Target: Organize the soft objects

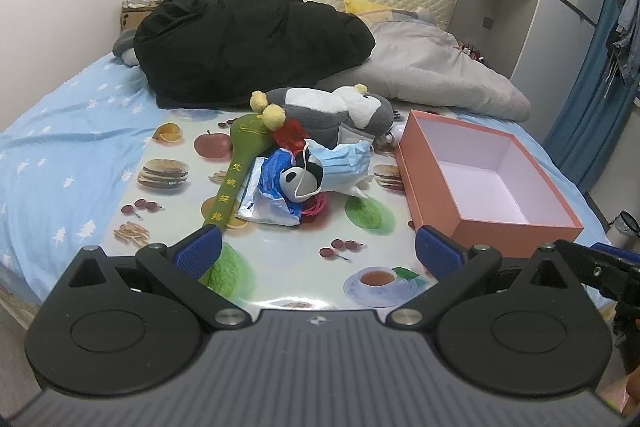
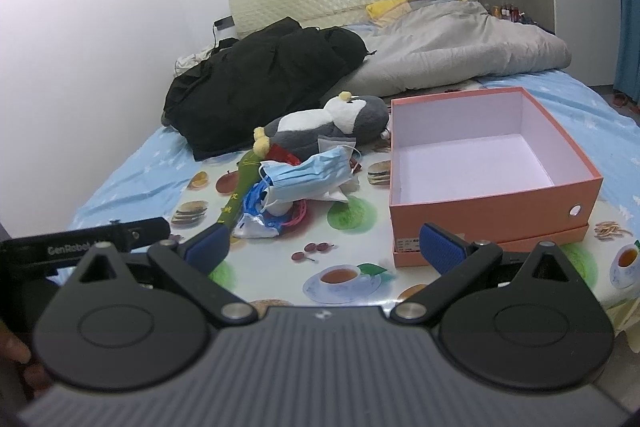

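With both the left tongs (image 1: 318, 251) and right tongs (image 2: 326, 247) held wide apart and empty, the tangled soft heap topped by a blue pleated face mask (image 1: 344, 163) is seen mid-mat on the bed beside the empty orange cardboard box (image 2: 492, 203), so several pieces could be dragged out together by the mask's loops.

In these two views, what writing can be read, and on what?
"GenRobot", end blurred: on the left gripper's black body.
Yellow Chinese characters down the green plush stick: too blurred to quote.
Sticker on the orange box: too small to read.
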Motion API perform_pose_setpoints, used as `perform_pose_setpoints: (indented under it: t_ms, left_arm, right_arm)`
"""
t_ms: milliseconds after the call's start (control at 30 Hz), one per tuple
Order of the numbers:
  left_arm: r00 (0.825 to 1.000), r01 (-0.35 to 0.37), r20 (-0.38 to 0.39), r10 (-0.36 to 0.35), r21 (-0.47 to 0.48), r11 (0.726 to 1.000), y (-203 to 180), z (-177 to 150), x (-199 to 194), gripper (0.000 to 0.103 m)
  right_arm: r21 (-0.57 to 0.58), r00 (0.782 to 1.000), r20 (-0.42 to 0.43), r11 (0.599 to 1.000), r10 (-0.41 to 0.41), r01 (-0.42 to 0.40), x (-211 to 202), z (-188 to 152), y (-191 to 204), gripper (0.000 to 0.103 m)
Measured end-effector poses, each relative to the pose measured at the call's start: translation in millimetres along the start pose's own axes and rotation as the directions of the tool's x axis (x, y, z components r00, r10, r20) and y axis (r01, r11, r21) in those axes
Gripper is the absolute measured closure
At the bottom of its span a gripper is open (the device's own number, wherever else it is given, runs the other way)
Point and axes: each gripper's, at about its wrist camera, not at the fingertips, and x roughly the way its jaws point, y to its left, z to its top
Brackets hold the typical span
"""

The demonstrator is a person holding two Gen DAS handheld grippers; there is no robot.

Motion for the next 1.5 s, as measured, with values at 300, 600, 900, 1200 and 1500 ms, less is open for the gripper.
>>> perform_pose_setpoints:
  t_ms: [300,600,900,1200,1500]
  left_arm:
    - [1.000,0.003,-0.028,-0.003,-0.013,1.000,6.1,6.9,15.3,0.000]
    - [0.998,0.007,-0.060,-0.007,-0.015,1.000,11.3,12.6,39.9,0.000]
    - [0.996,0.010,-0.089,-0.011,-0.021,1.000,18.8,17.2,64.7,0.000]
    - [0.993,-0.001,-0.119,0.000,-0.005,1.000,28.0,20.3,87.1,0.000]
    - [0.992,-0.024,-0.122,0.023,-0.007,1.000,37.4,24.1,121.0,0.000]
  right_arm:
    - [0.016,1.000,-0.014,1.000,-0.015,0.015,14.9,1.0,-2.9,0.000]
    - [0.072,0.997,-0.072,0.997,-0.015,0.020,33.3,0.8,-15.0,0.000]
    - [0.110,0.995,-0.103,0.994,-0.013,0.024,54.2,8.6,-18.7,0.000]
    - [0.139,0.990,-0.141,0.990,-0.005,0.025,76.3,12.9,-20.1,0.000]
    - [0.154,0.979,-0.203,0.988,0.026,0.006,115.6,25.8,-18.7,0.000]
